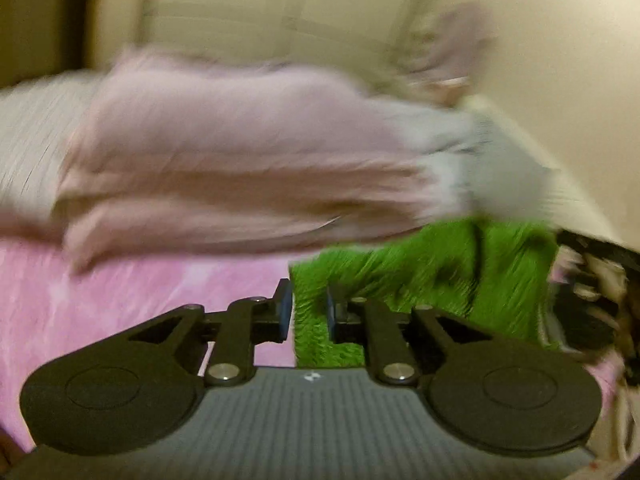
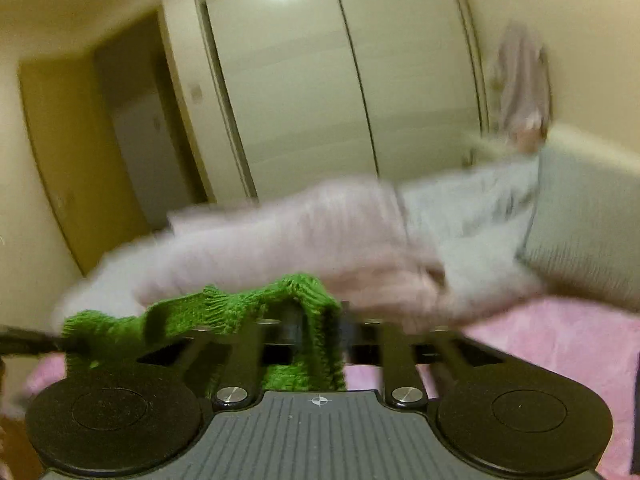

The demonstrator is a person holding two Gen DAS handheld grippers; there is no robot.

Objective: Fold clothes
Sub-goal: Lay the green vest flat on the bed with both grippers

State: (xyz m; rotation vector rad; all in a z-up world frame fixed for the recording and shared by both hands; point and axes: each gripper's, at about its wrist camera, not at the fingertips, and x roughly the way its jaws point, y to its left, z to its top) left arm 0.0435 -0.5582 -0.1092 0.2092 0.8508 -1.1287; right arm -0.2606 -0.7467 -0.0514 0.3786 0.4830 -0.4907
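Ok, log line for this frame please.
left tool: shut on green cloth | right tool: shut on green cloth | cloth lifted over pink cover | pale clothes pile behind | frames blurred

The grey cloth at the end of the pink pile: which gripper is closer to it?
Hard to say. Left gripper and right gripper both clamp the green cloth, short of the grey cloth.

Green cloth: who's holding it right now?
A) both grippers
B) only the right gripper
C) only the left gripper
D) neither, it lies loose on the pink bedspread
A: the green cloth sits pinched between the fingers of the left gripper, and in the right wrist view it drapes through the closed right gripper.
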